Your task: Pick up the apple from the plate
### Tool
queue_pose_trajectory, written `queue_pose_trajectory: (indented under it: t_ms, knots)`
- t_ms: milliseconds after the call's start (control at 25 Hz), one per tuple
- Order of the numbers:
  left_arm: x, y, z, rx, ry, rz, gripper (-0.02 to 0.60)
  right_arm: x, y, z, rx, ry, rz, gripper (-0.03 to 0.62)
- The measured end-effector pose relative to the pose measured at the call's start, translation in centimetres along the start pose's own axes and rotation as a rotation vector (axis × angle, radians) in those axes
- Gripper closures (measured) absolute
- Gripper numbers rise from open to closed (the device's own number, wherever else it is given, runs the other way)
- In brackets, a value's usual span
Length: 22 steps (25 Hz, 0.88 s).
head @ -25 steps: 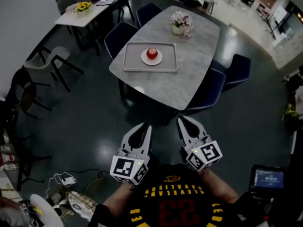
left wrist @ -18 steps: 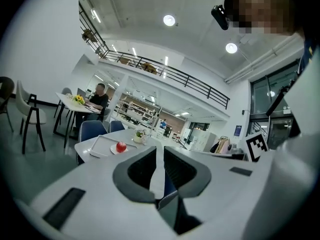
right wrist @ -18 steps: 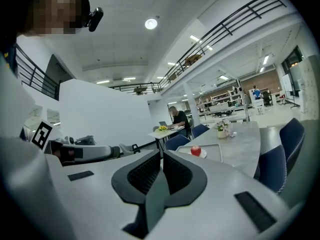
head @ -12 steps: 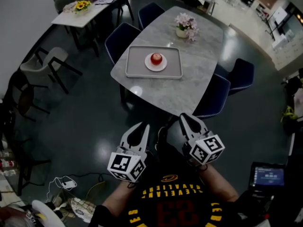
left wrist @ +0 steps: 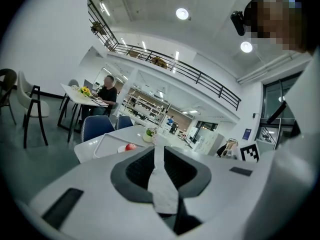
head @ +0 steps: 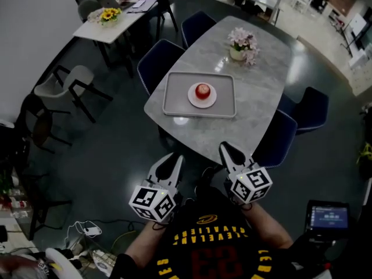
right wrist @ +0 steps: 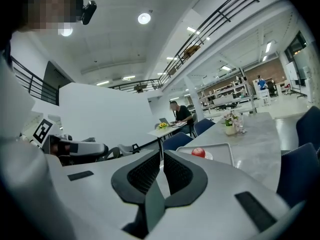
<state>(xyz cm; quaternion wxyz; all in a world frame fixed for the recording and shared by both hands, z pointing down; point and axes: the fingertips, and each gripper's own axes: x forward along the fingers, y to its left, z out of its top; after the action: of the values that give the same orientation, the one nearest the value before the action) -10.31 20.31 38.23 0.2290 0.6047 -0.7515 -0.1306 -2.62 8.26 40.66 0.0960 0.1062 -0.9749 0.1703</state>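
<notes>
Nearer now sits the round red apple (head: 202,90); left gripper (head: 175,158) and right gripper (head: 224,148) jaws together.

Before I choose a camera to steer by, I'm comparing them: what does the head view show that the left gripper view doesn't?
Head view only: the person's jersey, a lit screen, floor cables. Left gripper view only: a ceiling light, the balcony railing. Both: the left gripper, tongs shut, and the apple on its plate in the tray.

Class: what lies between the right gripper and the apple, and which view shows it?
Head view: past the right gripper, bare grey tabletop, then the near rim of the tray and the plate under the apple.
</notes>
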Motion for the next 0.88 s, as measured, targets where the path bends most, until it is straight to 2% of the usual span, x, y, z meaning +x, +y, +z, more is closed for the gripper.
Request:
queue_pose_trajectory:
  t_ms: [80, 160, 240, 360, 520, 880]
  knots:
    - [2.9, 0.6, 0.7, -0.001, 0.017, 0.004, 0.532, 1.5, -2.2, 0.8, 0.015, -0.005, -0.002, 0.583]
    - [6.3, 1.4, 1.2, -0.035, 0.041, 0.014, 0.532, 3.3, -4.8, 1.8, 0.036, -0.002, -0.001, 0.537]
    - [8.9, 2.3, 1.4, -0.054, 0.065, 0.033, 0.532, 4.7, -6.8, 2.7, 0.046, 0.001, 0.004, 0.536]
    - [11.4, 3.5, 1.3, -0.029, 0.098, 0.07, 0.509, 5.9, -8.8, 3.4, 0.044, 0.001, 0.002, 0.536]
    - [14.3, 5.7, 1.1, 0.009, 0.141, 0.115, 0.508, 7.4, -11.2, 3.7, 0.047, 0.02, -0.009, 0.536]
    - [20.5, 12.1, -0.7, 0.027, 0.288, 0.169, 0.508, 12.1, -16.1, 2.3, 0.106, 0.093, -0.064, 0.536]
